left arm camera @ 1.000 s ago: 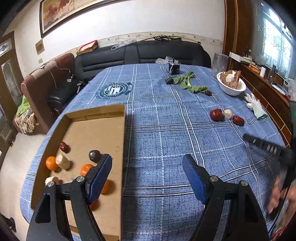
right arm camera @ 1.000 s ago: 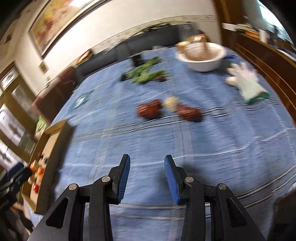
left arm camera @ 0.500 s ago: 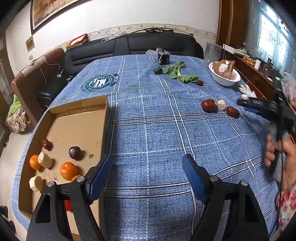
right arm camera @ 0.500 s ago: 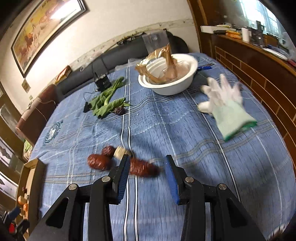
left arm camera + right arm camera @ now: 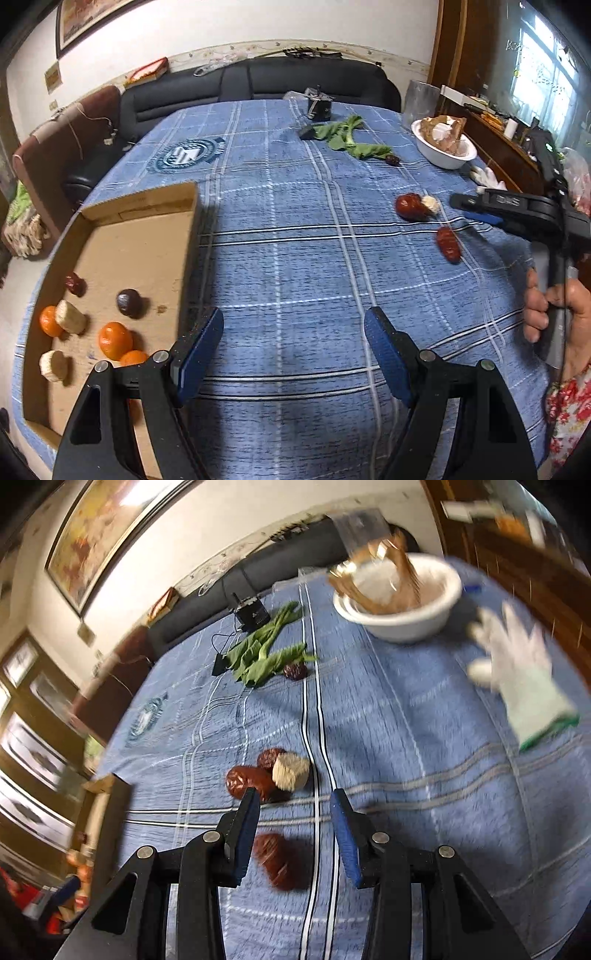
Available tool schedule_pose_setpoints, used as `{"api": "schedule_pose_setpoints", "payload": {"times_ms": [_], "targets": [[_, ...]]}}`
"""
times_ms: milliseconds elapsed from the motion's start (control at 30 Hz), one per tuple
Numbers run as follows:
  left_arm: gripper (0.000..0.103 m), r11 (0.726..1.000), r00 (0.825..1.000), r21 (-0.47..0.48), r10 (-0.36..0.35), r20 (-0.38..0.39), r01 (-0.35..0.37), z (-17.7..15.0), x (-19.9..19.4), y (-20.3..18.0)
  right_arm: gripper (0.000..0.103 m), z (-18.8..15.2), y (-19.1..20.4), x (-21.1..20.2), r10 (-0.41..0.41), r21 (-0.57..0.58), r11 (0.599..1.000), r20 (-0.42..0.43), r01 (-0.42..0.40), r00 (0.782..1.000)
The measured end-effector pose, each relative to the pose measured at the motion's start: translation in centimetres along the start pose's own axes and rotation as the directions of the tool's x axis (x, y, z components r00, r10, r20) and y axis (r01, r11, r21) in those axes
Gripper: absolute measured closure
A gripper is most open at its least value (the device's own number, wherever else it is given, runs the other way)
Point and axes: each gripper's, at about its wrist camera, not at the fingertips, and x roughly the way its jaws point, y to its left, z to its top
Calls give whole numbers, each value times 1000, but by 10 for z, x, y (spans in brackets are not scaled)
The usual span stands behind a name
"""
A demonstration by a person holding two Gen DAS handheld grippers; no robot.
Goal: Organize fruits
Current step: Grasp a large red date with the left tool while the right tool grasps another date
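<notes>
The right gripper, jaws partly open and just widening, hovers over a date lying loose near the table's right edge. It sits off-centre toward the left finger, so closing may nudge it away.

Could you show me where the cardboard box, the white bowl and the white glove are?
cardboard box (image 5: 147, 236): left wrist view, bare floor of the box.
white bowl (image 5: 406, 622): right wrist view, outer front wall.
white glove (image 5: 524, 679): right wrist view, its palm.
</notes>
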Motion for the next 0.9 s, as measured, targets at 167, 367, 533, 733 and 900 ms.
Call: {"api": "schedule_pose_setpoints", "payload": {"times_ms": [167, 367, 533, 733, 900], "targets": [[25, 1000, 1000, 20, -4, 0, 4, -2, -2, -5, 59, 18, 32, 27, 32, -51, 998, -16, -33, 999], [25, 1000, 1000, -4, 6, -1, -6, -4, -4, 8, 59, 12, 50, 61, 34, -88, 995, -173, -50, 984], [25, 999, 1000, -34, -3, -10, 3, -3, 0, 17, 59, -3, 53, 28, 243, -34, 967, -163, -252, 956], [25, 999, 999, -41, -23, -25, 22, -3, 8, 16, 59, -24, 42, -5, 11, -117, 993, -47, -17, 999], [25, 999, 999, -32, -45, -25, 44, 5, 14, 9, 59, -48, 46, 8, -33, -146, 989, -67, 23, 997]]}}
